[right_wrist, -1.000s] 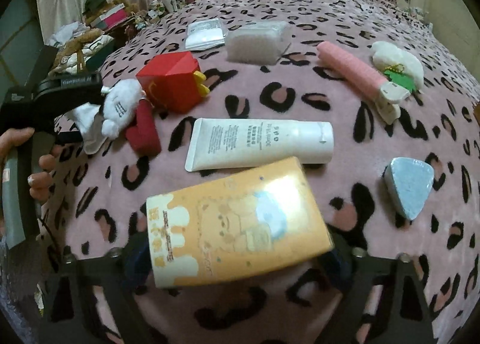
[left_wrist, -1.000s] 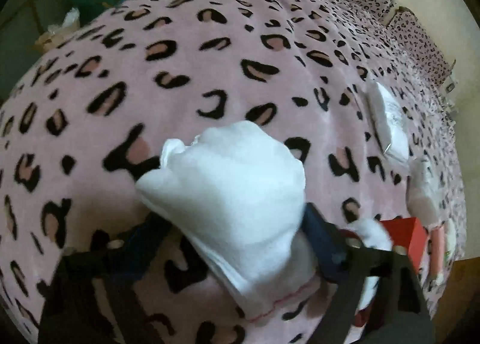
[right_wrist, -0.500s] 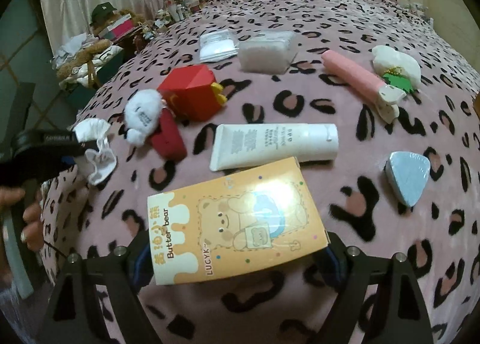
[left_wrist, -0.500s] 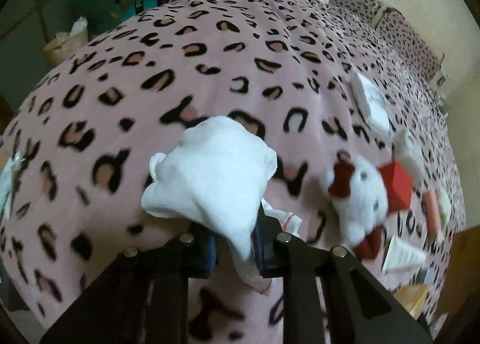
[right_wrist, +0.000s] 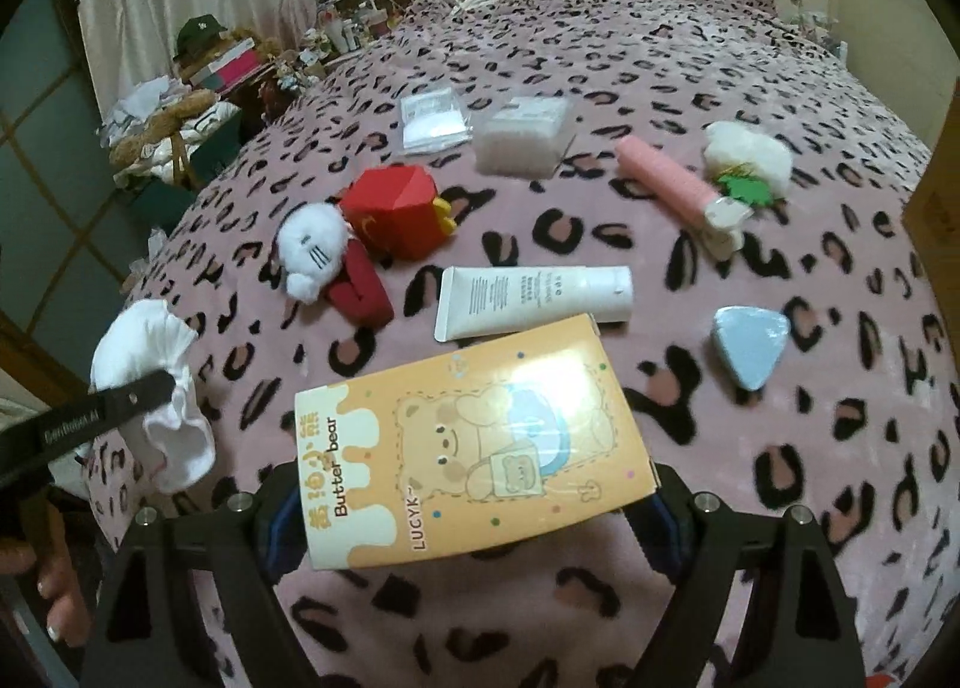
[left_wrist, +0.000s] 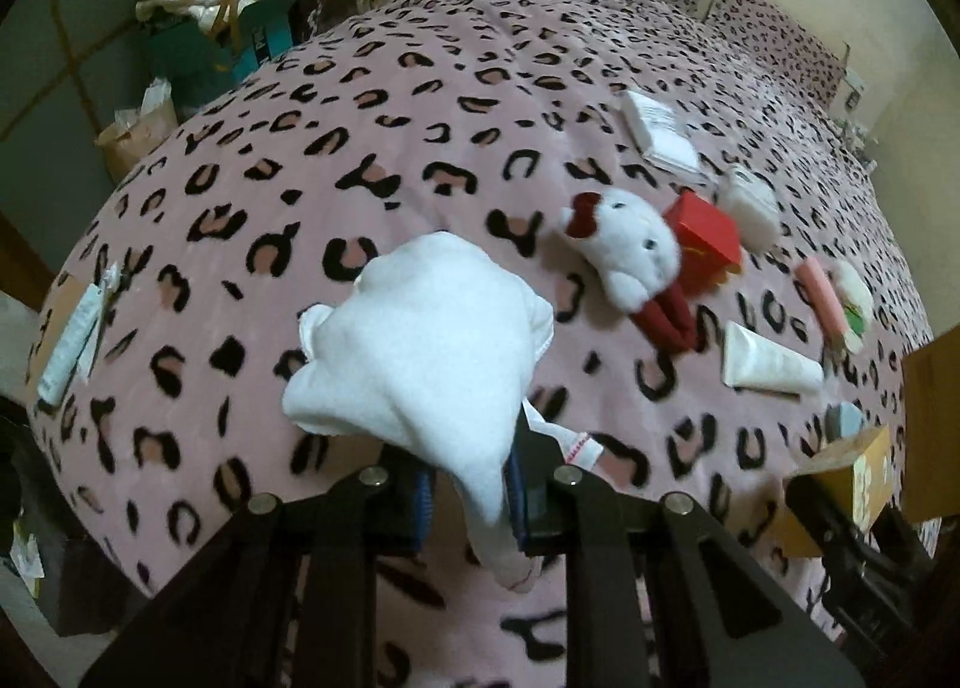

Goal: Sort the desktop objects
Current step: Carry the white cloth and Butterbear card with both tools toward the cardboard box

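Note:
My left gripper (left_wrist: 471, 499) is shut on a white sock (left_wrist: 420, 352), which hangs lifted above the pink leopard-print blanket (left_wrist: 360, 148). The same sock (right_wrist: 150, 382) shows at the left of the right wrist view, pinched by the left gripper (right_wrist: 159, 385). My right gripper (right_wrist: 474, 514) is shut on an orange "Butter bear" box (right_wrist: 474, 442), held flat above the blanket (right_wrist: 600, 58). On the blanket lie a white plush cat (right_wrist: 312, 250), a red box (right_wrist: 396, 208), a white tube (right_wrist: 534, 292) and a blue triangular piece (right_wrist: 750, 340).
Farther back lie a pink roll (right_wrist: 666, 178), a white-and-green plush (right_wrist: 747, 160), a clear box of cotton swabs (right_wrist: 522, 133) and a plastic packet (right_wrist: 432, 118). A cardboard box (right_wrist: 936, 190) stands at the right edge. Cluttered shelves (right_wrist: 204, 88) line the left of the bed.
The left gripper closed on the sock and lifted it back off the blanket, so more of the bed shows. The right gripper rose a little with the orange box.

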Action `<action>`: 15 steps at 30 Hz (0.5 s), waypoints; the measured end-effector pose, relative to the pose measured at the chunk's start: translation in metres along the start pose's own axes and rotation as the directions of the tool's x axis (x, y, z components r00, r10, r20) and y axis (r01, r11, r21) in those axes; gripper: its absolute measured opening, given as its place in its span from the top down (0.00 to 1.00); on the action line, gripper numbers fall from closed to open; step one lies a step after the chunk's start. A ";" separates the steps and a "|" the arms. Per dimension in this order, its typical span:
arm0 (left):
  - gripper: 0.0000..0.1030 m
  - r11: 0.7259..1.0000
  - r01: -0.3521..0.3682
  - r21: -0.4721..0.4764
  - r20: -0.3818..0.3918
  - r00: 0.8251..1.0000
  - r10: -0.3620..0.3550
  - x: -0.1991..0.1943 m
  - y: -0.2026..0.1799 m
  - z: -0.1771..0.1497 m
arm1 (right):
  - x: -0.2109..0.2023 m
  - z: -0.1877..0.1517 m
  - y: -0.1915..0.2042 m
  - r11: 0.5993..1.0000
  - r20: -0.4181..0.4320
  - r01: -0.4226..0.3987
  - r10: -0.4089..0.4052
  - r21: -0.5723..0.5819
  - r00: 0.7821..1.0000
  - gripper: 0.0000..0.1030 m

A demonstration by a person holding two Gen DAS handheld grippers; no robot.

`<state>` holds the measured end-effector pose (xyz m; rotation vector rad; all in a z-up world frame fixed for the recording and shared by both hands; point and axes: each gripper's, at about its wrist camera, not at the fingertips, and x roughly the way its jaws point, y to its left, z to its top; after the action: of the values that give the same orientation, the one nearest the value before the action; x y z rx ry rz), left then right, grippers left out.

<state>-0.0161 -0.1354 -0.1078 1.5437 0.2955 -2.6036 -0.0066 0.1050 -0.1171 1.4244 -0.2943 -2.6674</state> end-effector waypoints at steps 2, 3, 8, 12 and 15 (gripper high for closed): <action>0.81 1.000 -0.009 0.022 0.007 1.000 0.009 -0.012 -0.007 -0.002 | -0.012 0.001 0.001 1.000 0.012 0.011 -0.011 -0.001 1.000 0.14; 0.81 0.999 -0.012 0.033 0.012 1.000 0.011 -0.017 -0.011 -0.003 | -0.016 0.001 0.001 1.000 0.016 0.012 -0.012 -0.003 1.000 0.14; 0.81 0.997 -0.014 0.079 0.036 0.999 0.011 -0.042 -0.031 -0.005 | -0.040 0.006 0.005 1.000 0.033 0.022 -0.022 -0.002 0.999 0.14; 0.81 0.995 -0.009 0.098 0.050 0.999 0.004 -0.058 -0.043 -0.008 | -0.058 0.011 0.010 1.000 0.062 0.028 -0.027 -0.015 0.998 0.14; 0.81 0.994 -0.001 0.111 0.063 0.998 -0.006 -0.069 -0.047 -0.010 | -0.072 0.013 0.014 0.999 0.083 0.031 -0.029 -0.020 0.996 0.14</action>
<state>0.0173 -0.0882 -0.0470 1.4903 0.1502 -2.7067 0.0222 0.1061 -0.0488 1.3246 -0.2533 -2.7498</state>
